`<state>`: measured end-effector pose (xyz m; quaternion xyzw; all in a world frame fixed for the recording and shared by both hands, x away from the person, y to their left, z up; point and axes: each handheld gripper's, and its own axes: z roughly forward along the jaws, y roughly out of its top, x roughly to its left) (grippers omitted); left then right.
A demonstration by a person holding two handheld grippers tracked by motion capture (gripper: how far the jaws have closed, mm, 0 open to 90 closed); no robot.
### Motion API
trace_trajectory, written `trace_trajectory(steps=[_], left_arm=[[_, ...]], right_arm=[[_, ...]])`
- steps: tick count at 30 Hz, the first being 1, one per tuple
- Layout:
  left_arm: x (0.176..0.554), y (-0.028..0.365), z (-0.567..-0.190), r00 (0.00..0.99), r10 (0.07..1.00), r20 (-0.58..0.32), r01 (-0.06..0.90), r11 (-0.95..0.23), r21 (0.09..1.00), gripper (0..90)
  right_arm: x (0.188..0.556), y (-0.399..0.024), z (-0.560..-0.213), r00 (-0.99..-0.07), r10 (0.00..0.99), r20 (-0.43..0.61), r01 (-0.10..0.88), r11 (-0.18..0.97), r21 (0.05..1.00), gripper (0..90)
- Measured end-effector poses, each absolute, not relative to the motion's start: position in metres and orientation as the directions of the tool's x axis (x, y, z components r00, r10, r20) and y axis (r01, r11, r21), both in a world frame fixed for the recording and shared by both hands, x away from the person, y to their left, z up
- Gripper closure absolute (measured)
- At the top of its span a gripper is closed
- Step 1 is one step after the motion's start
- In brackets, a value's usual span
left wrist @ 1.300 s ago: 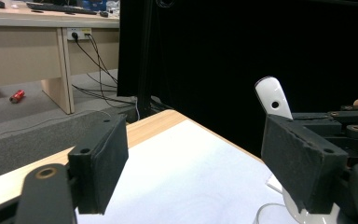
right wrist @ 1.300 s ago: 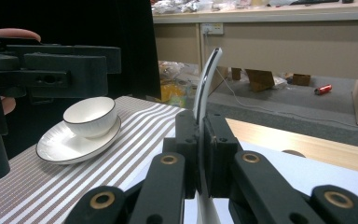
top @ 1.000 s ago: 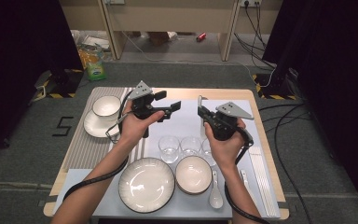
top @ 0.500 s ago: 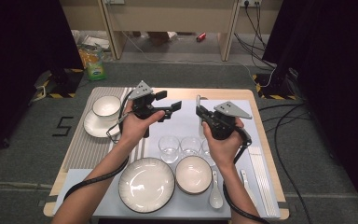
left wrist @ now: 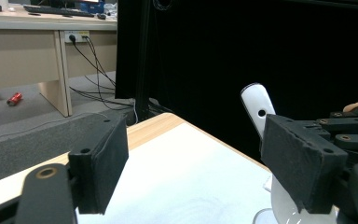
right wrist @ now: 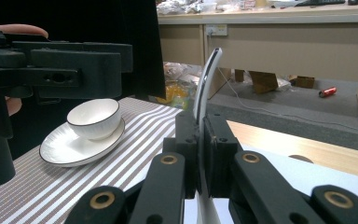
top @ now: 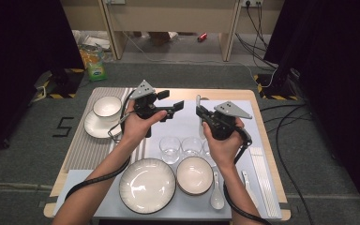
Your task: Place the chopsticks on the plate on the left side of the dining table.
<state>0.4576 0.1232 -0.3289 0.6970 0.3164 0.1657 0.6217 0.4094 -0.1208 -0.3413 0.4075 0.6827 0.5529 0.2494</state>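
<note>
My right gripper hangs above the middle of the white mat, shut on a white spoon whose handle sticks up out of the jaws. In the right gripper view the curved spoon is pinched between the two pads of the right gripper. My left gripper is held just left of it, pointing toward it, open with nothing between its jaws. From the left gripper view the left gripper frames bare mat, and the spoon rises behind the right jaw.
A cup stands on a saucer on the striped mat at the left. Two glasses, a plate, a bowl, another spoon and chopsticks lie near the front edge.
</note>
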Motion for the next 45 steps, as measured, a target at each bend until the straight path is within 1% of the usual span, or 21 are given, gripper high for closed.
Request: trace_trajectory(steps=[45], left_arm=[[0.46, 0.108, -0.324, 0.766, 0.617, -0.18, 0.245, -0.022, 0.969, 23.4]], right_arm=[[0.411, -0.111, -0.342, -0.557, 0.823, 0.112, 0.291, 0.068, 0.954, 85.9]])
